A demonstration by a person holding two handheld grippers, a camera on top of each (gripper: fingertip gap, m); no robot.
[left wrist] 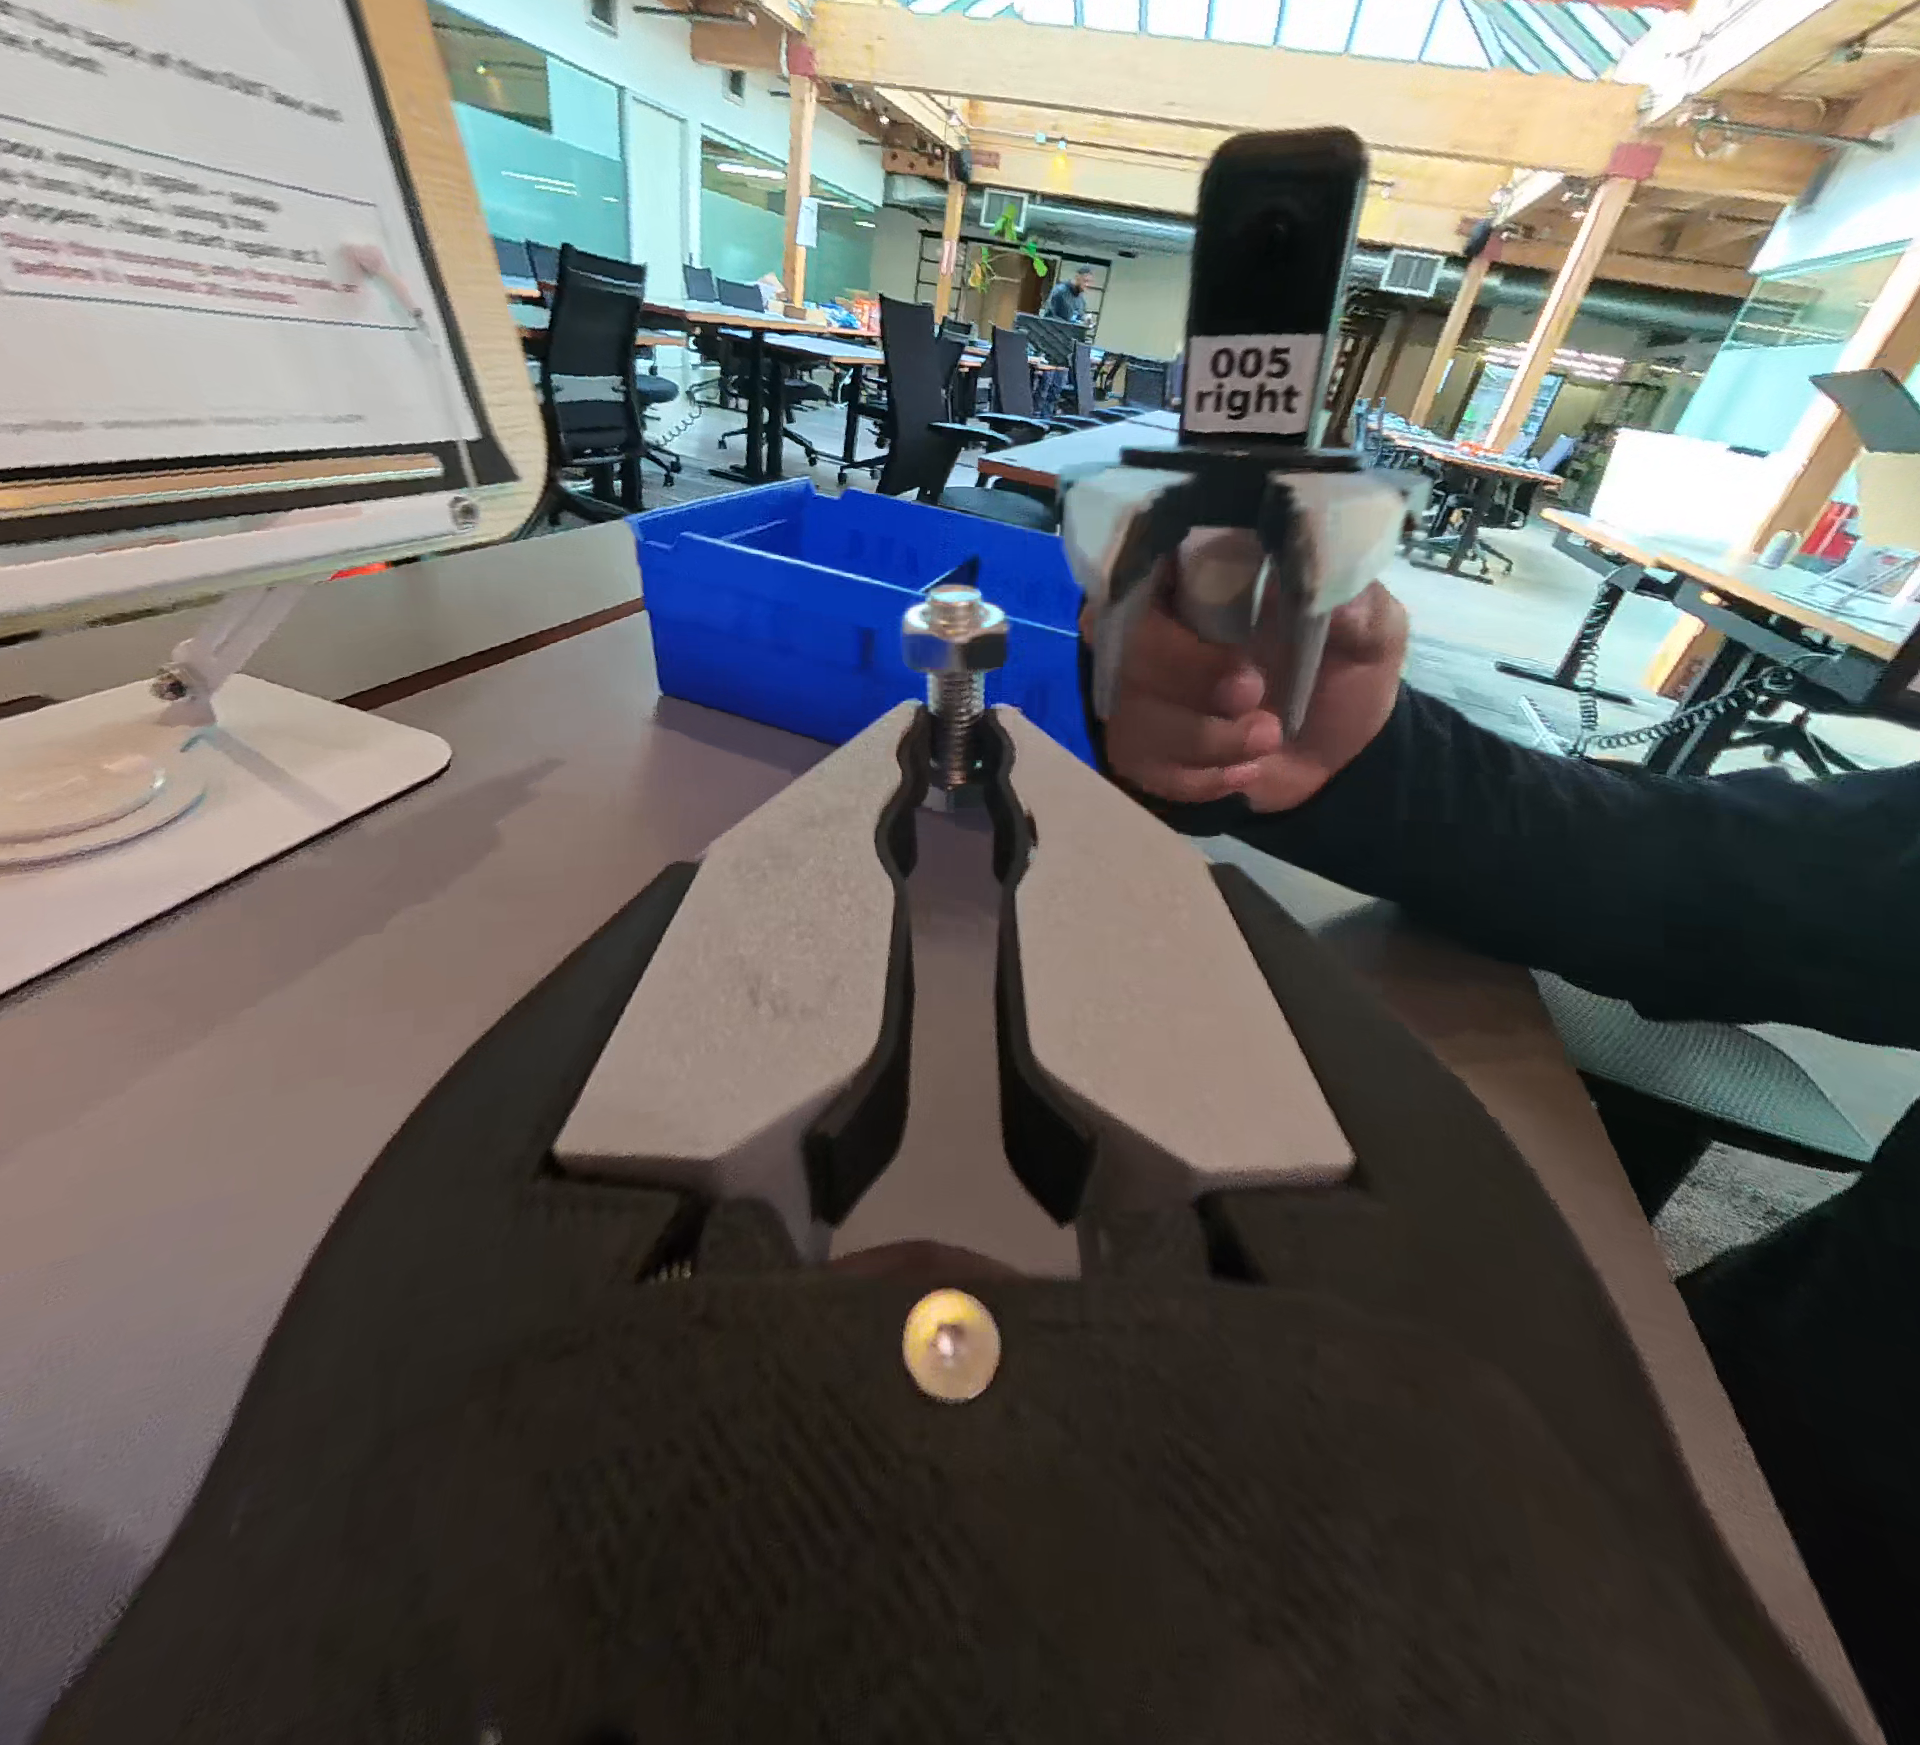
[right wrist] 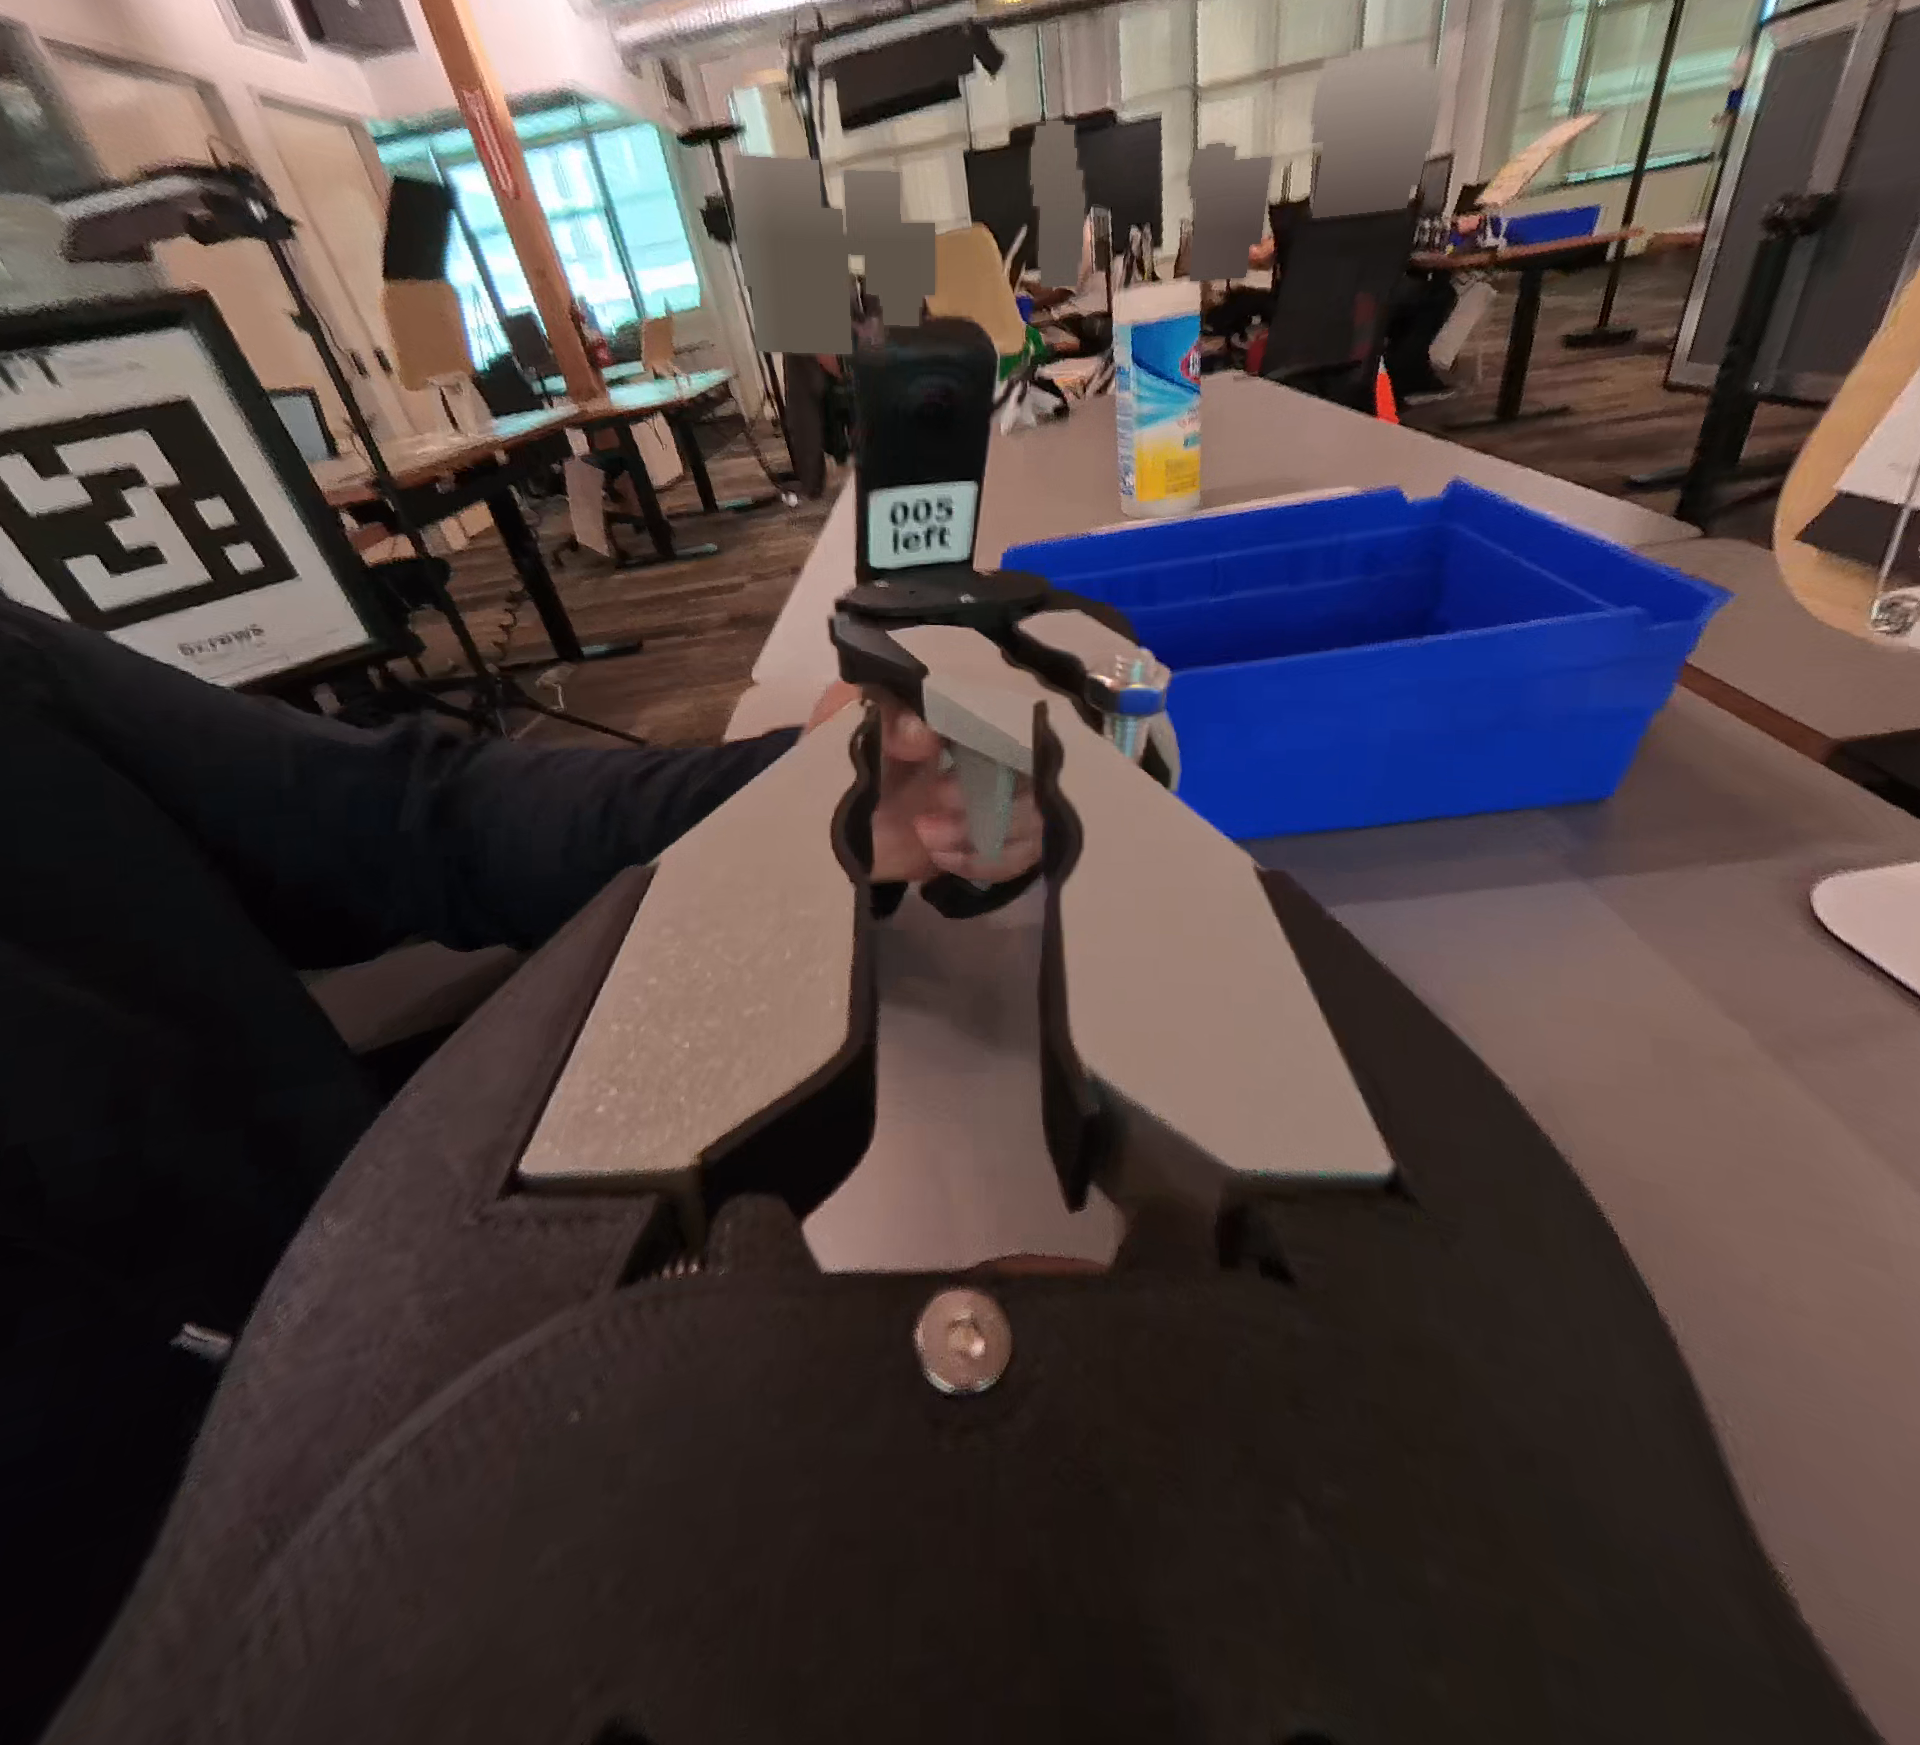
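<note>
My left gripper (left wrist: pixel 952 753) is shut on a silver bolt (left wrist: pixel 952 708) and holds it upright above the grey table (left wrist: pixel 312 1020). A hex nut (left wrist: pixel 954 639) sits on the bolt's upper threads, above the fingertips. My right gripper (right wrist: pixel 954 776) is open and empty, held in the air and facing the left one. In the left wrist view it (left wrist: pixel 1214 646) shows to the right of the bolt, gripped by a hand. In the right wrist view the left gripper (right wrist: pixel 1120 731) holds the bolt (right wrist: pixel 1127 708) just beyond my right fingertips, slightly to their right.
A blue divided bin (left wrist: pixel 790 594) stands on the table behind the bolt; it also shows in the right wrist view (right wrist: pixel 1403 687). A screen on a white stand (left wrist: pixel 208 189) is at the left. A wipes canister (right wrist: pixel 1155 402) stands beyond the bin. A marker board (right wrist: pixel 135 500) stands off the table. Spacing between my two grippers at the tips: around 5 cm.
</note>
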